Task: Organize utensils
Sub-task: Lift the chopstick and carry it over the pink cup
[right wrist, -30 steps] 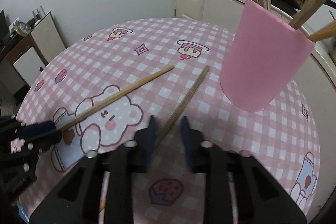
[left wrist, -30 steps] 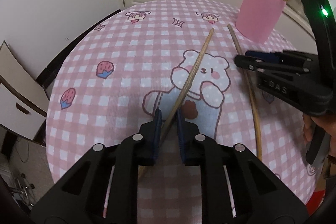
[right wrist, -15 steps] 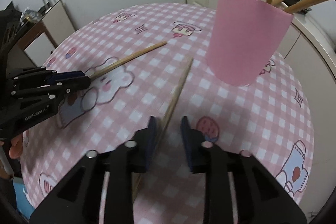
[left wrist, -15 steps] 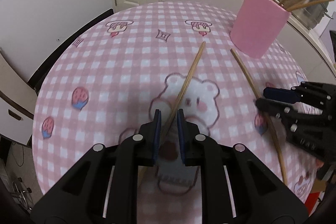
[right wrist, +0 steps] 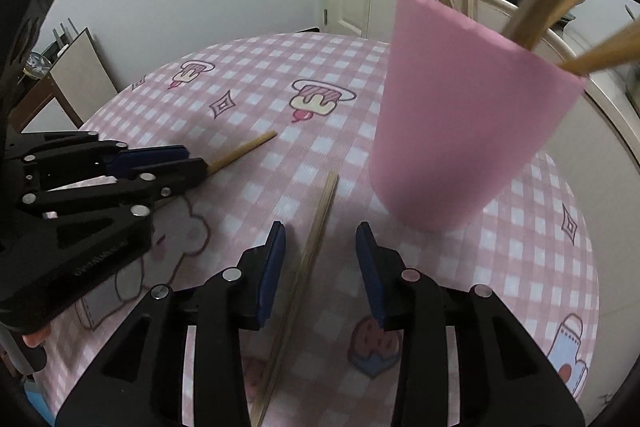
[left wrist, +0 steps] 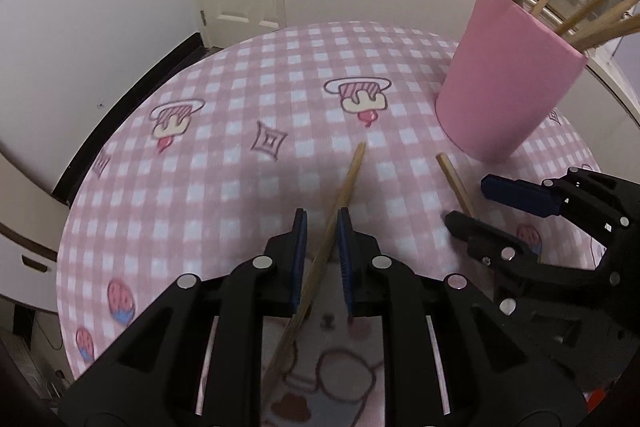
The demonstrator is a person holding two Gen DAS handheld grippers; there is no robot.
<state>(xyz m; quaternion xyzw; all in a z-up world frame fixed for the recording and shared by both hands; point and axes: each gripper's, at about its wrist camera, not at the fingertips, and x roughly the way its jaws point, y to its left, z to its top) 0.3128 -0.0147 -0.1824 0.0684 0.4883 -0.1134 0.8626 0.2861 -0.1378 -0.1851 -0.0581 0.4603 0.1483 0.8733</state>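
Found two wooden chopsticks on the checked tabletop (left wrist: 224,131), both toward its far edge, close before the pink cup (right wrist: 460,131). Left tongs (left wrist: 322,223) closed on the left chopstick (left wrist: 344,187) near its middle. Right tongs (right wrist: 320,239) opening, pads clear of the right chopstick (right wrist: 316,227), which lay flat between them. Judged both sticks light, stiff, smooth and prone to roll or pivot; best gripped across the shaft near mid-length. Cup judged light and easily tipped.
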